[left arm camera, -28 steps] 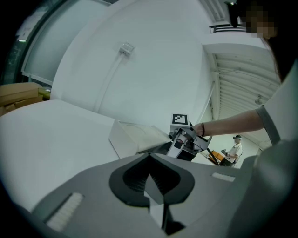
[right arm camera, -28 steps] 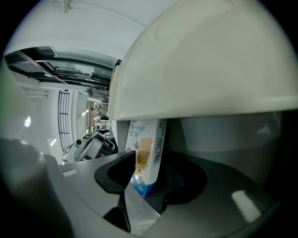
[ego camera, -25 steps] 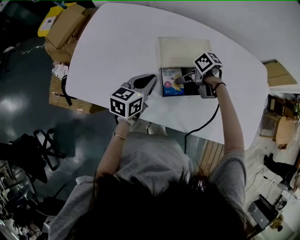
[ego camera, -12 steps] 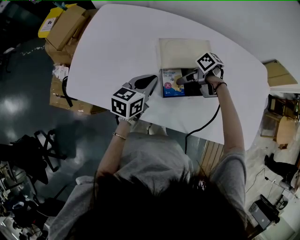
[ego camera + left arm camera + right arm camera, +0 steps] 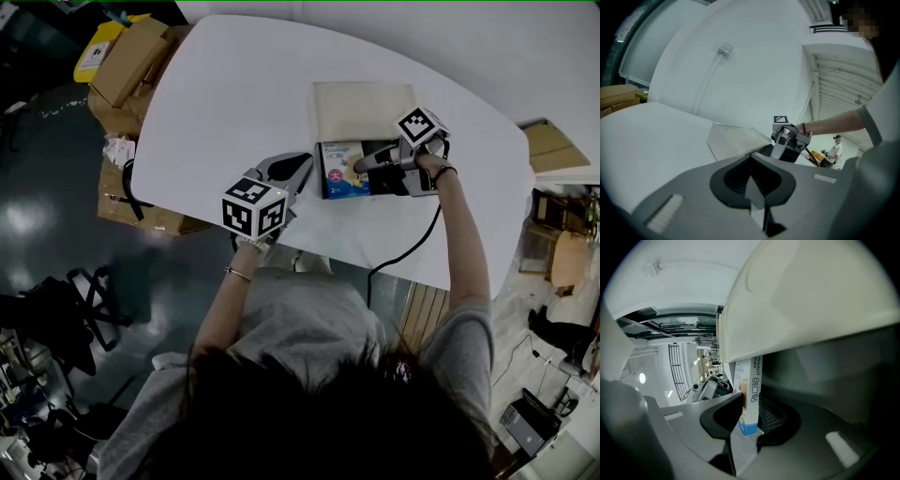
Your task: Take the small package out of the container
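Small package sits between the jaws of the right tool. The jaws are closing round one end of it and the grip does not look firm yet. Package is inside the container, toward its left end, below the open lid. Left tool: jaws together, nothing in them, over the surface just left of the container, apart from it.

Risks, as judged:
- An end-only hold may let the package pivot or slip.
- The lid edge may catch it on the way out.
- The container is unsteadied and may drag along.
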Demonstrator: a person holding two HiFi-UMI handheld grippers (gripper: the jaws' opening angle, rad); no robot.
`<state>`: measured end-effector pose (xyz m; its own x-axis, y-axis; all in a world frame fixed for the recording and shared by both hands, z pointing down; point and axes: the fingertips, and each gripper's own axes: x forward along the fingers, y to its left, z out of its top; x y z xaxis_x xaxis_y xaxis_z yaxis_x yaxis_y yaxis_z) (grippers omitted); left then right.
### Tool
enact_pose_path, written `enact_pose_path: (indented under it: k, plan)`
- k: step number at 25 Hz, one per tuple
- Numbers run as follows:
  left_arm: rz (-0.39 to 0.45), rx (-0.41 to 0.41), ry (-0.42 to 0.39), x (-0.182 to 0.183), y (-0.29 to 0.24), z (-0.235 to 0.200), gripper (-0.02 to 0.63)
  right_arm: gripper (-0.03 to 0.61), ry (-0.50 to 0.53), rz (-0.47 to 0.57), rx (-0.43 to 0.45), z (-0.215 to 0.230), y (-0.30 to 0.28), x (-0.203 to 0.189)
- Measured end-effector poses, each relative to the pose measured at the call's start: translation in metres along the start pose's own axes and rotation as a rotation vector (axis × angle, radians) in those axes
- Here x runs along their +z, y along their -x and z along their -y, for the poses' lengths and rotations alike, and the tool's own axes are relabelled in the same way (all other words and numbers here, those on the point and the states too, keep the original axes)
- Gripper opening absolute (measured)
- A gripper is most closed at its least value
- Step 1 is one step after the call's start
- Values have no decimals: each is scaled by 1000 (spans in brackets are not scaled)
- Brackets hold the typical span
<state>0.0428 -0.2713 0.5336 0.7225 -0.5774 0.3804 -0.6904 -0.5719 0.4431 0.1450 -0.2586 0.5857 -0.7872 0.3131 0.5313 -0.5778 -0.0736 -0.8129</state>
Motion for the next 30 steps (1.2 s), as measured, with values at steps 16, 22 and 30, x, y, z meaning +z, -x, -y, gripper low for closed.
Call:
enact_pose_path:
  k: [16,22,30]
  plan:
    - [15,-19,-18,3,5,10,-6,115,13,60,64,-9,10,-24]
    - [17,-34,-44,3,10,19,-6,115,41,140,123,-17,19,-37]
    - [40,-43,-96,15,22,27,-6,114,71,373,251,-33,46,-44]
